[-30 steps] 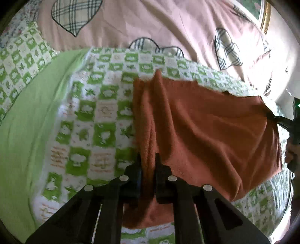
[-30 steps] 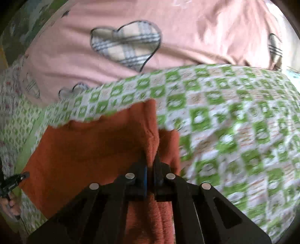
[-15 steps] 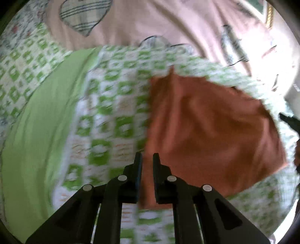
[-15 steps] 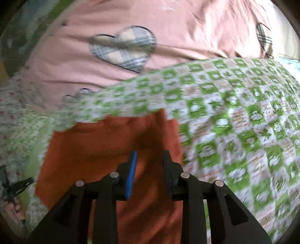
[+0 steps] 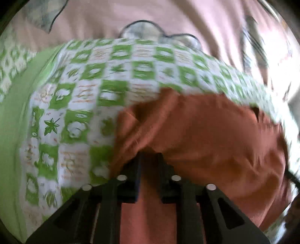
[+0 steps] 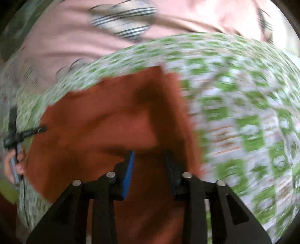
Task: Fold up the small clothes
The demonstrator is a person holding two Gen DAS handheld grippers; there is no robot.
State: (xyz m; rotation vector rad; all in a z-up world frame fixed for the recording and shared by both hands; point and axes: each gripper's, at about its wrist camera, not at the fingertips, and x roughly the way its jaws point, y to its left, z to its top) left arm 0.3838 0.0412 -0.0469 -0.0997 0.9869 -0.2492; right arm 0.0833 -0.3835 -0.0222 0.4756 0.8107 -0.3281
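A rust-orange cloth [image 5: 215, 135] lies on the green-and-white checked bedspread [image 5: 90, 90]; it also shows in the right wrist view [image 6: 105, 120]. My left gripper [image 5: 150, 155] is open over the cloth's near left part, where the fabric is rumpled. My right gripper [image 6: 150, 154] is open wide over the cloth's right part, with nothing between its fingers. The left gripper [image 6: 24, 133] and the hand that holds it show at the far left of the right wrist view. Both views are blurred by motion.
A pink blanket with plaid hearts [image 5: 168, 16] lies behind the bedspread; it also shows in the right wrist view [image 6: 78, 37]. A plain green strip [image 5: 13, 120] runs along the bedspread's left side.
Both grippers have let go of the cloth and opened. The cloth has dropped flat onto the bedspread. Both grippers now sit lower, over the cloth.
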